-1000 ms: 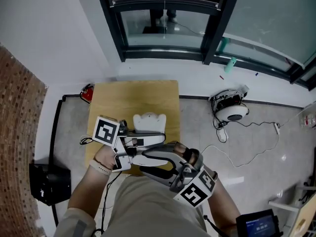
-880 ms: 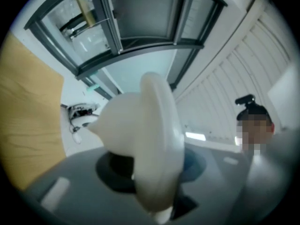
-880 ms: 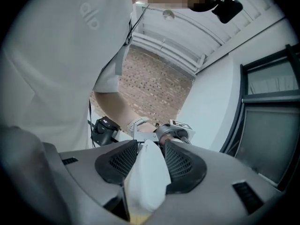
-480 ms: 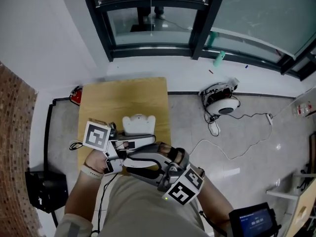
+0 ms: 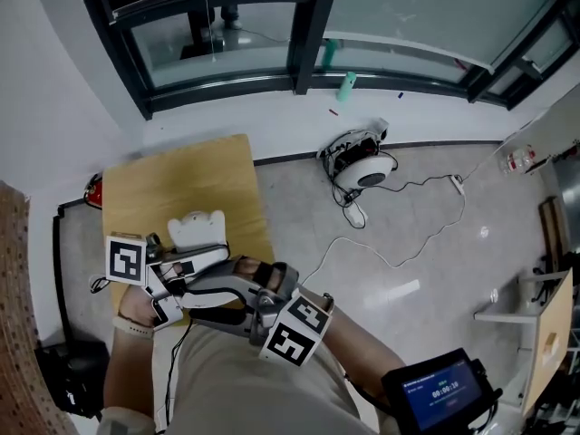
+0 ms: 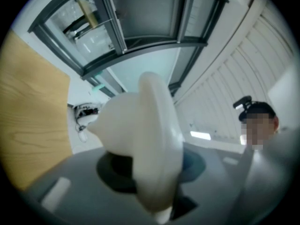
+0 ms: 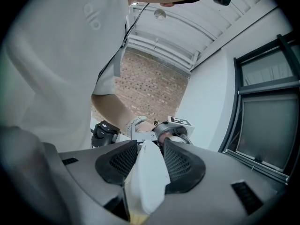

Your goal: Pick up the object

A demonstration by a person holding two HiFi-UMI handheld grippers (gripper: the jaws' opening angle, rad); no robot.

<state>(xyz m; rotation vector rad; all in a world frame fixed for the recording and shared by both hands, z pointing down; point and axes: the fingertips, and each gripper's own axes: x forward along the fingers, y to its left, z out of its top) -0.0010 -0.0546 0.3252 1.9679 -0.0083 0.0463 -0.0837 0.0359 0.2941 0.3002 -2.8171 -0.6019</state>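
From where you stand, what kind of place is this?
Probably an indoor office or lab space rather than a home. It has a tall dark-framed window wall, a polished grey floor with loose cables lying on it, and a small wooden table set near the windows.

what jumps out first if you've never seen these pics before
Both grippers are clamped on one white plastic object: the left gripper and the right gripper face each other across it, close to the person's body, over the near edge of a wooden board. Next comes the round white device with tangled cables on the grey floor, near the dark-framed window.
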